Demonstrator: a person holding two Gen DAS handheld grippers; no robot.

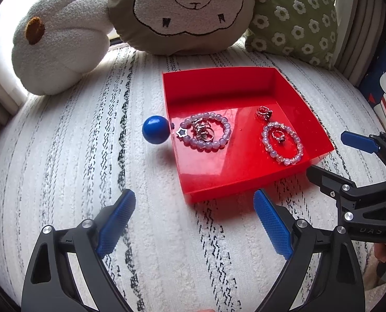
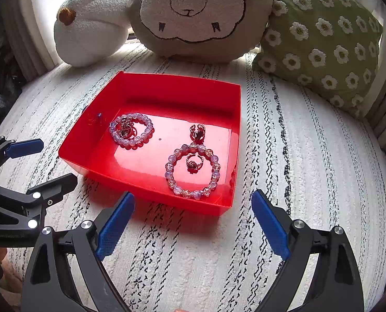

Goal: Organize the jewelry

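Observation:
A red tray [image 1: 219, 88] [image 2: 172, 88] sits on a white striped blanket. It holds two purple bead bracelets, one on the left [image 1: 219, 144] [image 2: 120, 136] and one on the right [image 1: 268, 147] [image 2: 172, 184]. Rings lie inside the left bracelet [image 1: 203, 131], inside the right one [image 2: 193, 165], and just beyond it [image 1: 263, 112] [image 2: 198, 132]. My left gripper [image 1: 194, 221] is open and empty, near the tray's front corner. My right gripper [image 2: 193, 221] is open and empty at the tray's front wall.
A blue ball [image 1: 156, 129] rests against the tray's left wall. A white pumpkin cushion [image 1: 57, 41], a sheep cushion [image 1: 185, 10] and a green flowered cushion [image 1: 297, 18] line the back. The blanket [image 1: 76, 156] spreads left of the tray.

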